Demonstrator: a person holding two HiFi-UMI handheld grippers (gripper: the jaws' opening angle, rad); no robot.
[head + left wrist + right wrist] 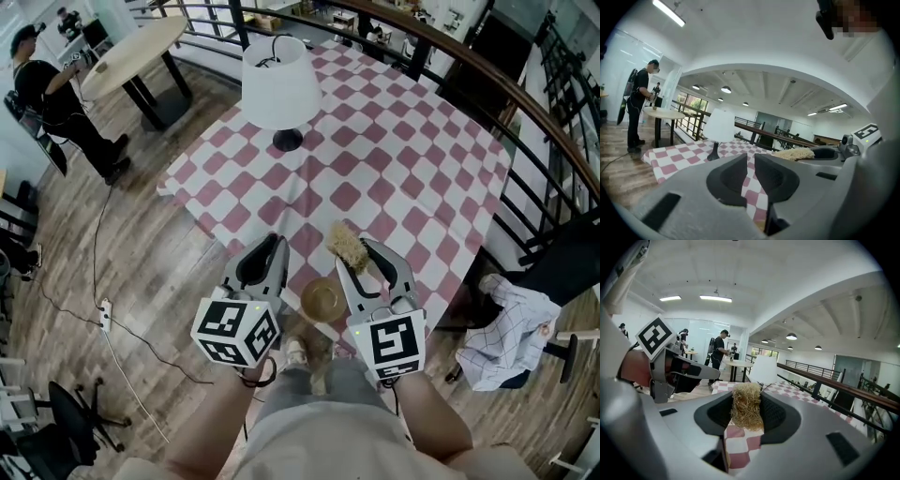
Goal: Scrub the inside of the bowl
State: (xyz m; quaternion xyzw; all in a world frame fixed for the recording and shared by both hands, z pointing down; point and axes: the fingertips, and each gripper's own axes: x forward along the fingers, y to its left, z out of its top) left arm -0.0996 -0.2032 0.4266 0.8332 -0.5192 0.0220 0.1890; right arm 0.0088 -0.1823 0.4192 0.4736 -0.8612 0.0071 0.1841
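While the person holds both grippers in front of the body, the right gripper is closed on a straw-coloured scrubber. In the right gripper view, this fibrous bundle sits pressed between the two pads and stands out above them. The left gripper holds nothing. In its own view its jaws stand only a narrow gap apart, and through the gap only the checked cloth shows.

The bowl, round and brownish-gold, lies lower down, between the two grippers in the head view. It is at the near corner of the table, and neither gripper touches it. Whether it rests fully on the cloth I cannot tell.

Behind it, the table stretches away under a pink and white checked cloth. A lamp with a white shade and a dark foot stands at its far part. On the right of the table, a checked garment hangs over a chair. Far on the left, a person in black stands beside a round wooden table.
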